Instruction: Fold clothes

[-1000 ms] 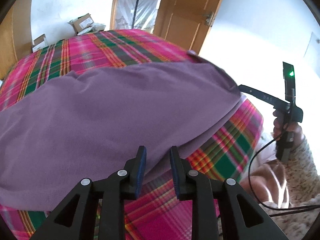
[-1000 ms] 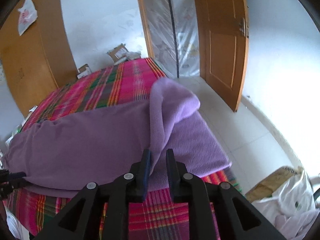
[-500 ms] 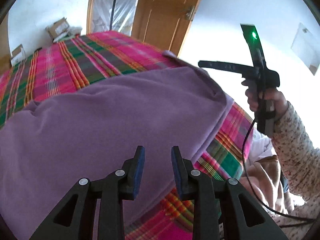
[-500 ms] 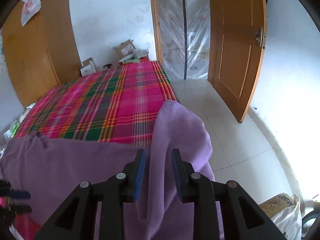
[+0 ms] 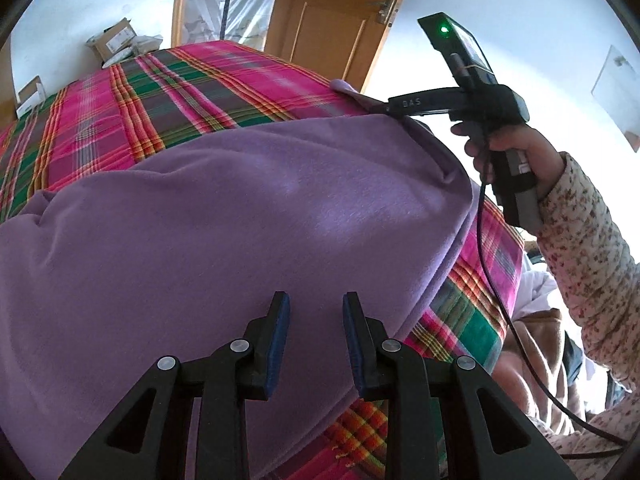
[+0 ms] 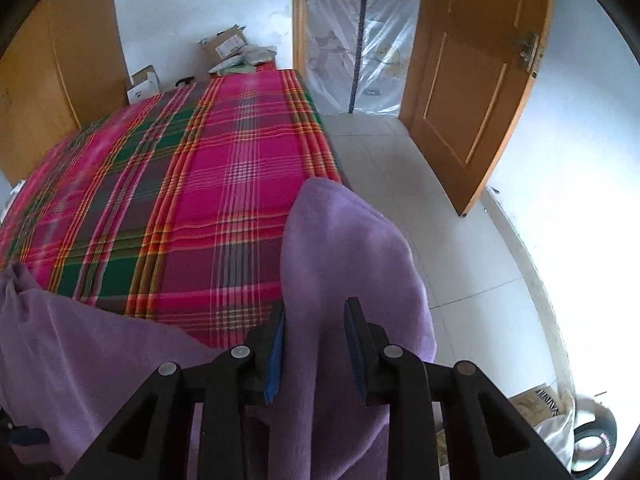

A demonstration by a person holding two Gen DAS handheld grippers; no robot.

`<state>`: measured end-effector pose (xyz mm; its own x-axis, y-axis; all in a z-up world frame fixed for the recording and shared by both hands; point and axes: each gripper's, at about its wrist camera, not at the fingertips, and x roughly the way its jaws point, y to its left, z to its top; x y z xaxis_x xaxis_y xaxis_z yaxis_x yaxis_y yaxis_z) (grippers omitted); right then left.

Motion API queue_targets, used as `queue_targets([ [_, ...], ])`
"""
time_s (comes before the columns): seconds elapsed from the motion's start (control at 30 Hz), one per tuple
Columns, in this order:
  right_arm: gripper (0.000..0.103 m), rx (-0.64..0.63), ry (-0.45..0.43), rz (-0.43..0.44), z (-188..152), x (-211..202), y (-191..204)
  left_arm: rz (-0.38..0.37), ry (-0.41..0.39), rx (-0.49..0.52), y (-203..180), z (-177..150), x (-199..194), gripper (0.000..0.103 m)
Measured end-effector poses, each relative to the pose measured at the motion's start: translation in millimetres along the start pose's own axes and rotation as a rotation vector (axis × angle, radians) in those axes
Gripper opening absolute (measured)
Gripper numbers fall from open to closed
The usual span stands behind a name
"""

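A purple fleece garment (image 5: 224, 232) lies spread over the near part of a bed with a pink, green and red plaid cover (image 5: 168, 92). My left gripper (image 5: 314, 322) is open and hovers just above the purple cloth near its front edge, holding nothing. In the right wrist view the purple garment (image 6: 344, 248) is draped up between and over my right gripper (image 6: 316, 336), whose jaws stand apart with cloth lying in the gap. The right gripper also shows in the left wrist view (image 5: 384, 106), its tip at the cloth's far right corner.
The plaid bed (image 6: 192, 184) stretches away toward cardboard boxes (image 6: 224, 46) by the white wall. A wooden door (image 6: 476, 80) stands open at the right over a white tiled floor (image 6: 460, 248). A wooden wardrobe (image 6: 60, 64) stands at the left. Bags (image 6: 560, 412) lie on the floor at lower right.
My right gripper has lifted the garment's right corner up and away across the bed, and its jaws have widened. My left gripper has moved forward over the cloth and stayed open.
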<state>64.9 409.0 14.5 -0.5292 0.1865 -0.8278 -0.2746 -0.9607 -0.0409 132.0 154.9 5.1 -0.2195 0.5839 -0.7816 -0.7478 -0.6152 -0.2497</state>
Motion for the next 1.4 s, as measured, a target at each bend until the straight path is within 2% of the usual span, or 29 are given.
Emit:
queue_targets([
  [0.03,0.029,-0.002,0.01,-0.011,1.2,2.4,0.4,-0.001,0.0,0.0,0.4,0.6,0.4,0.028],
  [0.13,0.014,0.001,-0.002,-0.009,1.8,1.7,-2.3,-0.001,0.001,-0.002,0.1,2.0,1.3,0.029],
  [0.27,0.005,0.015,-0.012,-0.014,2.4,-1.3,-7.9,0.01,0.001,0.004,-2.6,3.9,3.8,0.029],
  [0.57,0.004,0.111,-0.079,0.031,-7.4,-28.8,-39.5,0.017,-0.004,-0.002,-2.9,2.9,3.5,0.029],
  [0.93,0.004,0.295,-0.138,0.075,-45.7,-52.4,-96.2,0.03,-0.011,0.0,-3.5,1.0,4.9,0.029],
  [1.4,0.004,0.578,-0.13,0.173,-103.4,-38.4,-154.7,0.048,-0.011,0.011,-9.2,-0.6,5.9,0.029],
])
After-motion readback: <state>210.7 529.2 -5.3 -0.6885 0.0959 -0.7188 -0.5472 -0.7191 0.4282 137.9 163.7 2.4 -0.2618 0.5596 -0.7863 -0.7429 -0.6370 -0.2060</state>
